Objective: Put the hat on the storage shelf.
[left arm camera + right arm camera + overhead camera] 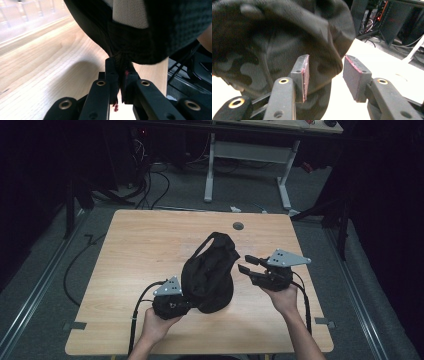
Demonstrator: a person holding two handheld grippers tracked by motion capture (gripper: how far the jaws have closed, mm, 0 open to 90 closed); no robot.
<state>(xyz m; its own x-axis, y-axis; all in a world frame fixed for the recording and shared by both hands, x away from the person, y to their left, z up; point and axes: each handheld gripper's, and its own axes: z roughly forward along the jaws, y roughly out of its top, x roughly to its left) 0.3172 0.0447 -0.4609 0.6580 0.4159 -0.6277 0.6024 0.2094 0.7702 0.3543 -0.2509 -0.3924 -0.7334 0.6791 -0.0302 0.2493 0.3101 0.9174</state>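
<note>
A black fabric bag (209,272) with a loop handle stands bunched in the middle of the wooden table (140,245). My left gripper (186,304) is at its near-left bottom edge, shut on a fold of the black fabric (120,62). My right gripper (246,264) is open just to the right of the bag, jaws pointing left at it. In the right gripper view the bag (274,45) lies close ahead, its edge reaching into the gap between the pads (354,75).
A round grommet hole (238,226) sits near the table's far edge. A white-legged desk (250,155) and cables (150,185) stand on the floor beyond. Bare wood stretches to the left and far side of the bag.
</note>
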